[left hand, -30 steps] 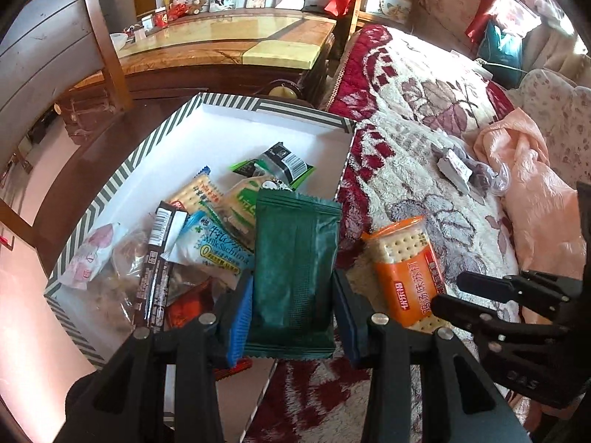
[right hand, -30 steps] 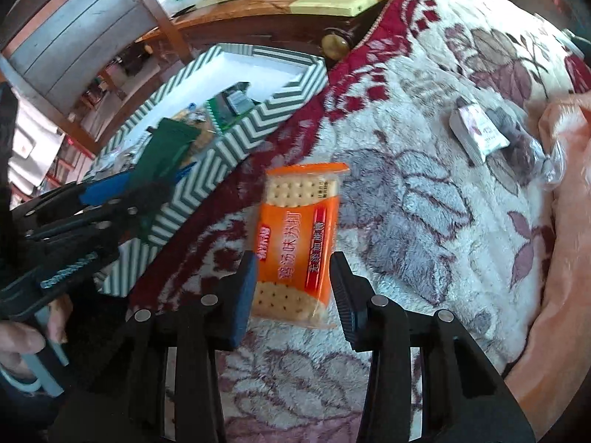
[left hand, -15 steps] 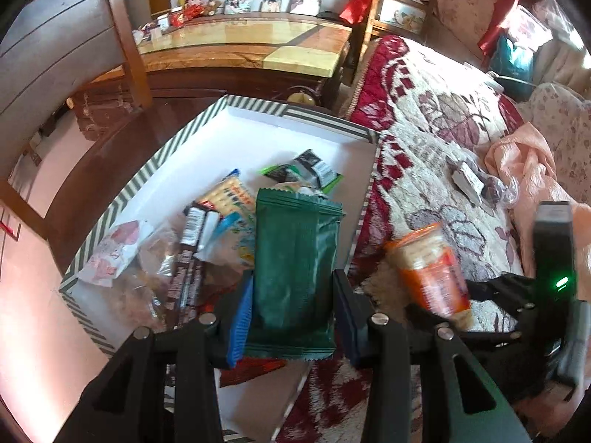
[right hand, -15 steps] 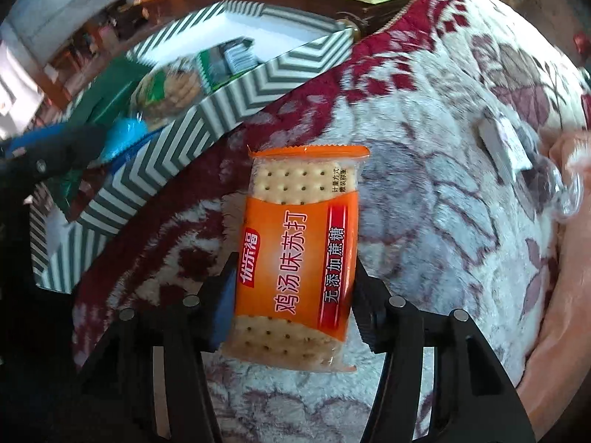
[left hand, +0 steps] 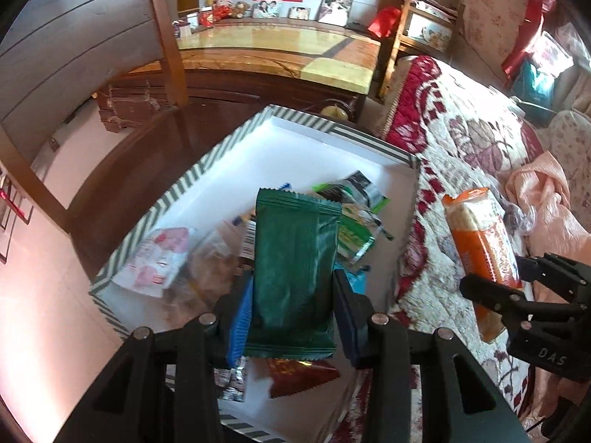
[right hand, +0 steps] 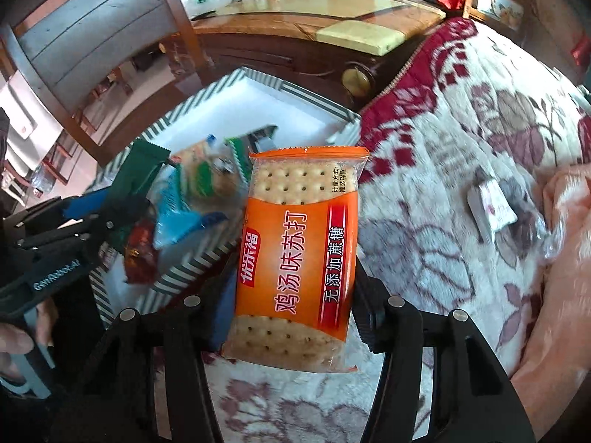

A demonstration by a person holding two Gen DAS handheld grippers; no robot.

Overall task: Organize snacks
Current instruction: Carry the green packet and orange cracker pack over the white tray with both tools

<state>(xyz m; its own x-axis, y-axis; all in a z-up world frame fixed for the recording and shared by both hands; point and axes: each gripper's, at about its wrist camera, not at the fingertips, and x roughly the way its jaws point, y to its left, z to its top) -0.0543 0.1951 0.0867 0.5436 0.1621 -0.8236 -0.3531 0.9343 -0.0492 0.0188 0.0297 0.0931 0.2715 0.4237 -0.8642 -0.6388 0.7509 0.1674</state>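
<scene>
My left gripper (left hand: 291, 288) is shut on a dark green snack packet (left hand: 295, 258), which hangs upright over the striped box (left hand: 177, 199). Several loose snack packets lie inside the box. To the right, over the flowered blanket (left hand: 461, 147), my right gripper (left hand: 517, 288) is shut on an orange cracker pack (left hand: 480, 236). In the right wrist view the orange cracker pack (right hand: 299, 243) stands upright between the pads of the right gripper (right hand: 295, 310), beside the box's near striped wall (right hand: 192, 262). The left gripper (right hand: 110, 203) and its green packet (right hand: 144, 162) show at the left.
A small white packet (right hand: 491, 210) and crumpled clear plastic lie on the blanket (right hand: 461, 110). A pink cloth (right hand: 565, 258) is bunched at the right. A wooden table (left hand: 277, 59) and a chair (left hand: 166, 37) stand behind the box. A hand (right hand: 14, 343) shows at the lower left.
My right gripper closed on the orange cracker pack, lifted it off the blanket and brought it toward the box. The left gripper shifted further over the box with the green packet.
</scene>
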